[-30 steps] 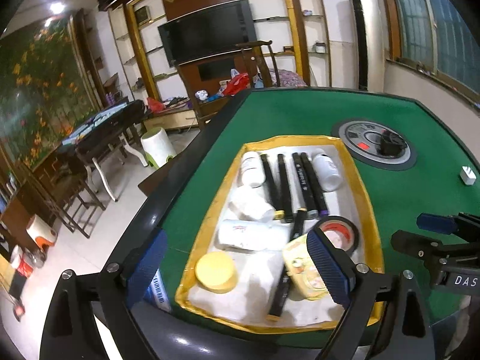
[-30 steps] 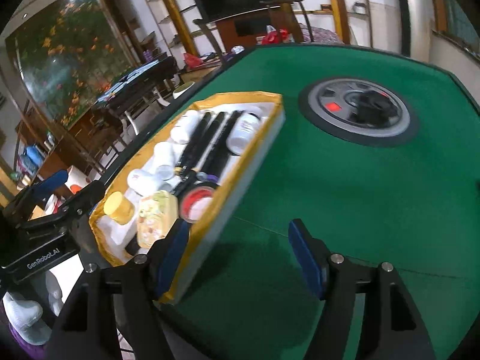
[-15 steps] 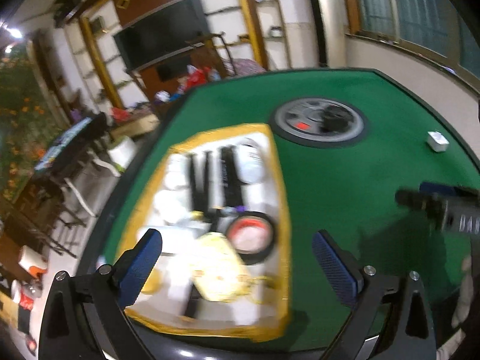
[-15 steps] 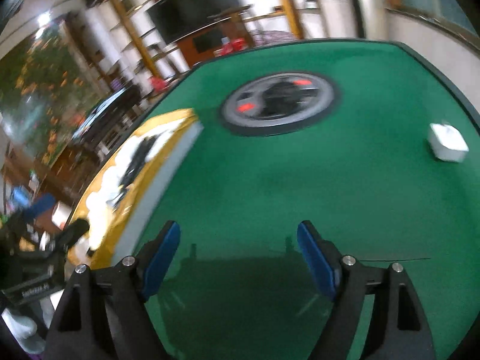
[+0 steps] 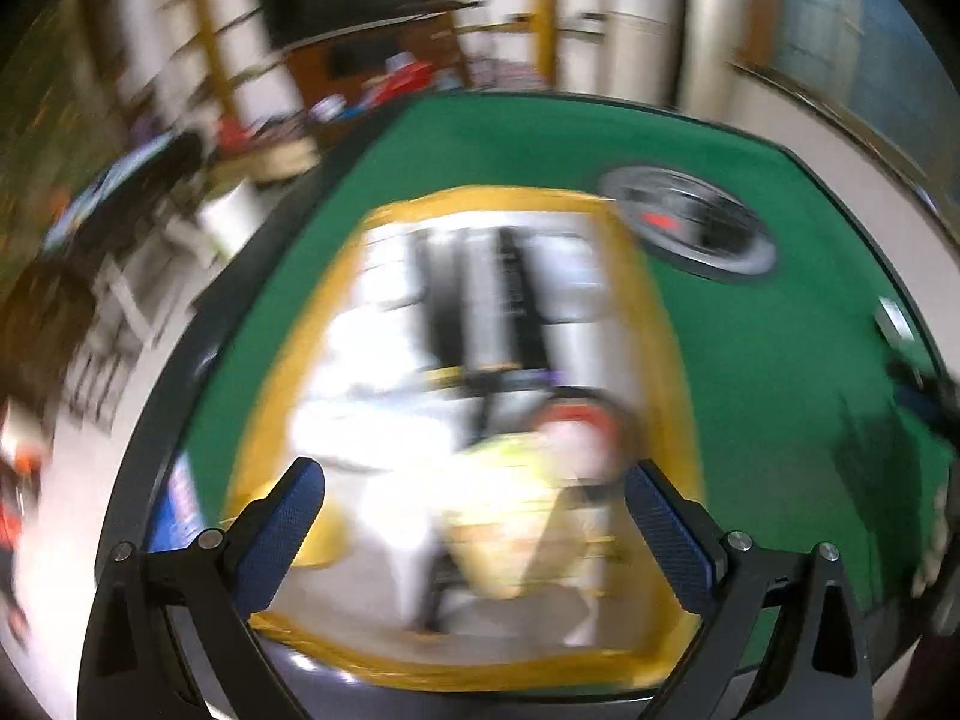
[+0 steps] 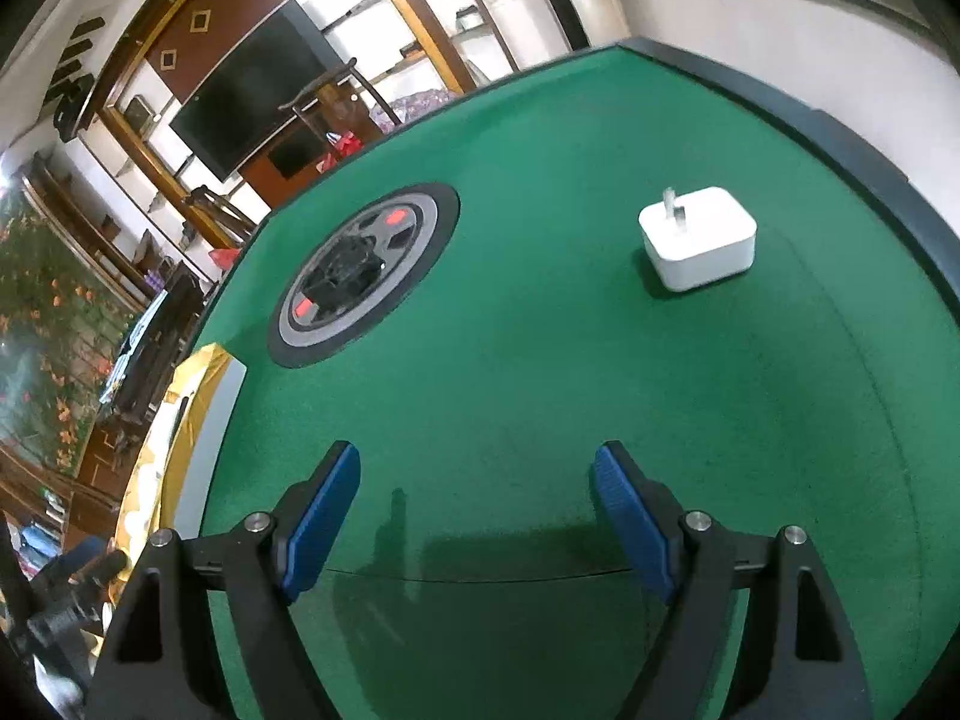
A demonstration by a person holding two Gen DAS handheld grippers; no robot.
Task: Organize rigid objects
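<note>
Looks like the reach step: right gripper (image 6: 474,516) jaws wide and empty, white charger (image 6: 696,237) at 1 o'clock on the table (image 6: 540,360). Next, close in and straddle it. Left gripper (image 5: 474,531) jaws open over the tray (image 5: 654,324).

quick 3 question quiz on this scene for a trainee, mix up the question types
1. True or false: the right tool holds the white charger.
2. Which lies nearer the yellow-rimmed tray on the green table? A) the charger B) the round dial panel C) neither is on the table
3. Fill in: the charger's metal prongs point ____.

Key
1. False. Its pads stand apart over bare felt, and the charger sits further ahead, untouched.
2. B. The panel sits close to the tray's corner; the charger is off on the far side.
3. Up.
</note>
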